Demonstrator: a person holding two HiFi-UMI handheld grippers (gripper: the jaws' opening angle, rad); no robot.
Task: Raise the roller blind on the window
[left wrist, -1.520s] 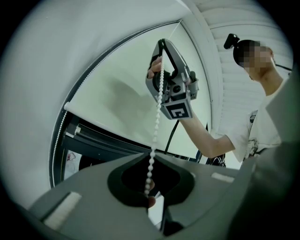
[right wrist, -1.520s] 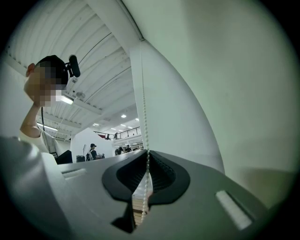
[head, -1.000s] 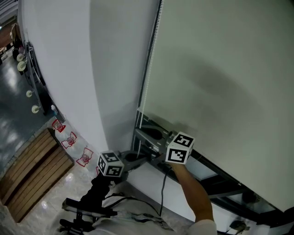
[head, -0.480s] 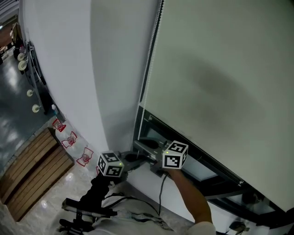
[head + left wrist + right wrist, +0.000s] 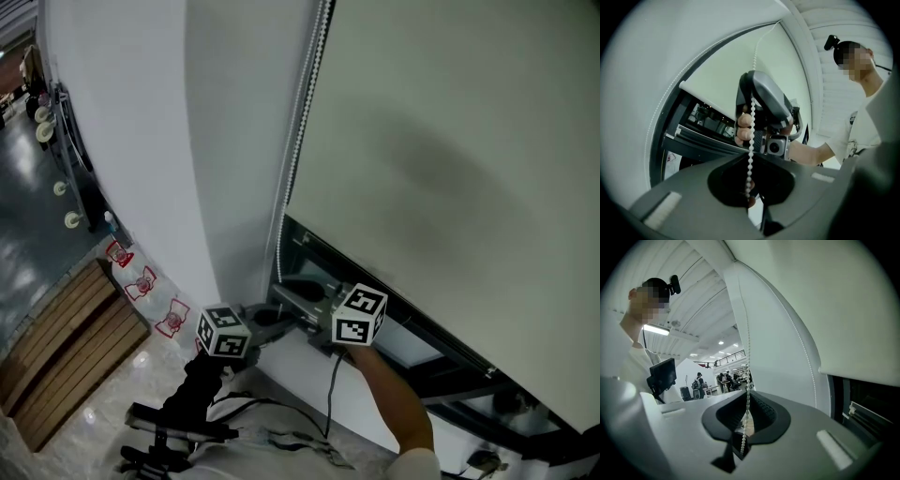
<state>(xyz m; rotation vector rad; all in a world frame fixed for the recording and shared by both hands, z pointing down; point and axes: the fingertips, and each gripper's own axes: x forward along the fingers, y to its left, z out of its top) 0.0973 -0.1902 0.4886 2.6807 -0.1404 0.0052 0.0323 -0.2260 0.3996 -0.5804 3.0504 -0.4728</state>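
Roller blind [image 5: 450, 141]: beside it, the bead chain [image 5: 751, 140], likely light, limp and slippery, is clamped in the left gripper [image 5: 749, 187]. The right gripper [image 5: 744, 427] jaws are opening around it.

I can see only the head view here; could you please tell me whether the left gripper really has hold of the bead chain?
Observer: Yes. In the left gripper view, the left gripper is shut on the bead chain, which runs straight up from its jaws.
Operator: Thank you. And the right gripper?
Observer: Its own view shows the right gripper with the bead chain hanging in the gap between its jaws. The jaws are opening and do not seem to pinch it.
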